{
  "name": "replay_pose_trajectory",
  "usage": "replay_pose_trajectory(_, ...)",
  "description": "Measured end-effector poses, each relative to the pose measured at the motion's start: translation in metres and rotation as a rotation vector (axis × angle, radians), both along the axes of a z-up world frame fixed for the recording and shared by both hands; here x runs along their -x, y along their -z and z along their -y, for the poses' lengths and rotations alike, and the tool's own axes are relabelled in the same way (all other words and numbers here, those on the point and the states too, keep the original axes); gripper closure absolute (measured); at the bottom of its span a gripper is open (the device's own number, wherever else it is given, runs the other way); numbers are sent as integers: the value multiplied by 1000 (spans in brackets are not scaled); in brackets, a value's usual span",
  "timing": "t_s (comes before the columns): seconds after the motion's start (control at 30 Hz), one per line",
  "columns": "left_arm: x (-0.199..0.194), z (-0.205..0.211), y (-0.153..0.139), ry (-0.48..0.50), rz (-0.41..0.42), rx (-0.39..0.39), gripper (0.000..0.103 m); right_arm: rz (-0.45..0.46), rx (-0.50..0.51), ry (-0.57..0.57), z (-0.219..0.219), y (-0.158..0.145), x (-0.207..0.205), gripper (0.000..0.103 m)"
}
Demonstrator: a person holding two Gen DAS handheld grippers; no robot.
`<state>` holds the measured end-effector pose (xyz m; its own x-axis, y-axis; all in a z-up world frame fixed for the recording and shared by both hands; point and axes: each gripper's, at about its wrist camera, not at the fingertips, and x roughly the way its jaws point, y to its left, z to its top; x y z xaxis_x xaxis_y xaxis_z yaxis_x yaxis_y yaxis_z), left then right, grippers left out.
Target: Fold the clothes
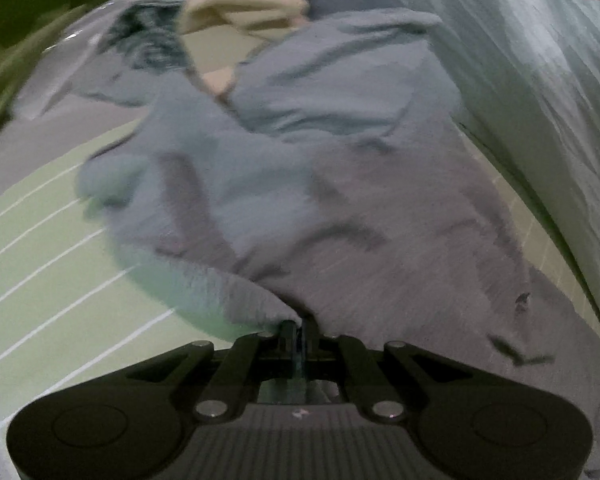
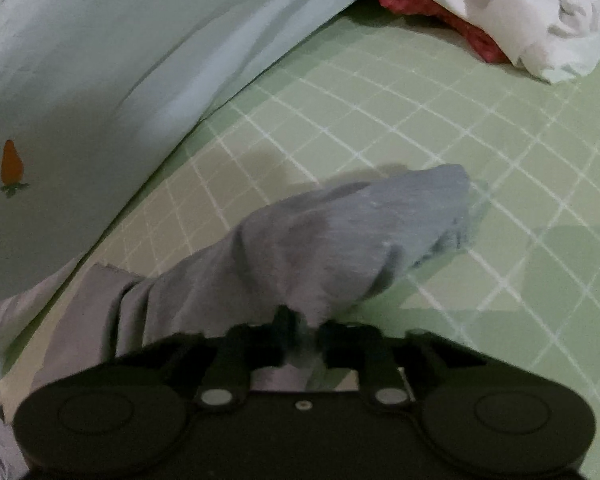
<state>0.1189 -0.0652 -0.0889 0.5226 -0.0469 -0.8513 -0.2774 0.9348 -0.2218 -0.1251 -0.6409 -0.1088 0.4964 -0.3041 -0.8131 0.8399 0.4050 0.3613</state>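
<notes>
Both grippers, left gripper [image 1: 296, 326] and right gripper [image 2: 300, 320], pinch the grey garment [image 1: 320, 184], probably to lift and fold it. It lies crumpled on the green checked sheet [image 2: 420, 120], white pile [image 2: 520, 12] at one o'clock.

open green sheet [image 2: 440, 128] ahead, pale pillow [image 2: 80, 80] blocking left, clothes pile [image 2: 520, 20] far right

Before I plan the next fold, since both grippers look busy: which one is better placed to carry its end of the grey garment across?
Right, probably. The right gripper holds a free end of the grey garment beside bare sheet; the left gripper pinches an edge with the bulk ahead.
</notes>
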Motion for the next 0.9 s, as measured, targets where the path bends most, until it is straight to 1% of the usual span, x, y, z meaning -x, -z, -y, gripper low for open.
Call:
replay_pose_trajectory(0.07, -17, 14, 1, 24, 11, -24, 101, -4, 17, 7, 8, -1, -8, 97)
replay_pose_trajectory(0.2, -57, 46, 3, 82, 32, -23, 101, -29, 76, 22, 29, -5, -32, 98)
replay_pose_trajectory(0.27, -79, 67, 4, 115, 44, -4, 101, -44, 116, 22, 42, -7, -43, 98)
replay_pose_trajectory(0.37, -105, 102, 4, 157, 54, 41, 101, -79, 216, 31, 65, -17, -53, 98)
replay_pose_trajectory(0.47, -110, 132, -6, 212, 79, 94, 101, -103, 331, 68, 83, -38, -45, 98)
replay_pose_trajectory(0.53, -86, 127, -14, 237, 86, 96, 101, -131, 434, 90, 88, -56, -28, 98)
replay_pose_trajectory(0.6, -61, 122, -21, 262, 92, 98, 101, -179, 538, 95, 85, -69, -3, 98)
replay_pose_trajectory(0.63, -49, 119, -25, 275, 95, 99, 101, -195, 565, 105, 83, -73, 13, 98)
replay_pose_trajectory(0.73, -13, 111, -37, 312, 105, 102, 101, -213, 550, 157, 75, -73, 71, 98)
replay_pose_trajectory(0.83, 31, 91, -33, 296, 48, 51, 101, -229, 471, 189, 56, -52, 124, 98)
replay_pose_trajectory(0.87, 46, 83, -29, 293, 24, 30, 101, -233, 443, 190, 50, -44, 136, 98)
replay_pose_trajectory(0.9, 55, 72, -26, 271, -1, 31, 101, -239, 419, 185, 43, -36, 145, 98)
